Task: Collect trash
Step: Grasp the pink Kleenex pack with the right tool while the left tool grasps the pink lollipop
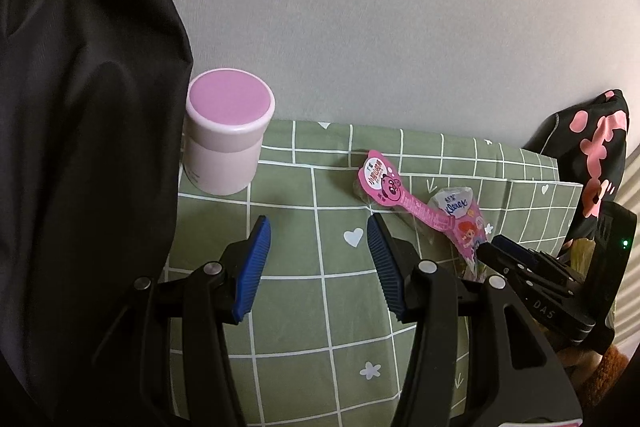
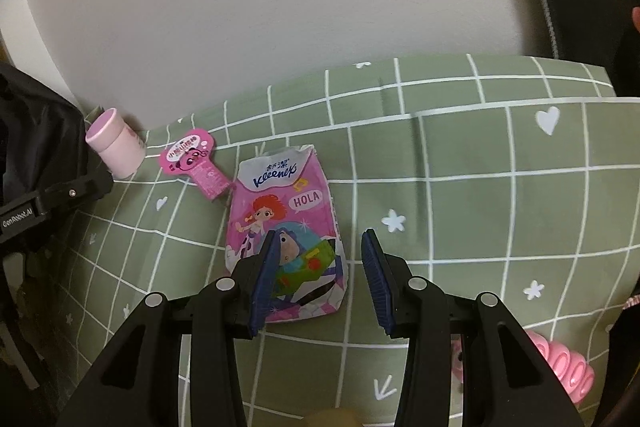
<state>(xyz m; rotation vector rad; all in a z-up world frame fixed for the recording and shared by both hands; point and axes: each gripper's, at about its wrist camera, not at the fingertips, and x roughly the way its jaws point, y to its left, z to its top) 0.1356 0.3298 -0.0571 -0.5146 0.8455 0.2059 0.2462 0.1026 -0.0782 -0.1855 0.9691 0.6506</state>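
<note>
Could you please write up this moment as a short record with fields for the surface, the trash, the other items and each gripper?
surface: green checked cloth against a white wall
trash: tissue packet lying flat; pink wrapper beside it
other items: pink jar, upright by a black bag
left gripper: open, nothing between its jaws
right gripper: open, low over the packet's near end, not gripping it

Green checked cloth (image 2: 460, 155): tissue pack (image 2: 280, 223), wrapper (image 2: 192, 159), jar (image 2: 116, 143).
</note>
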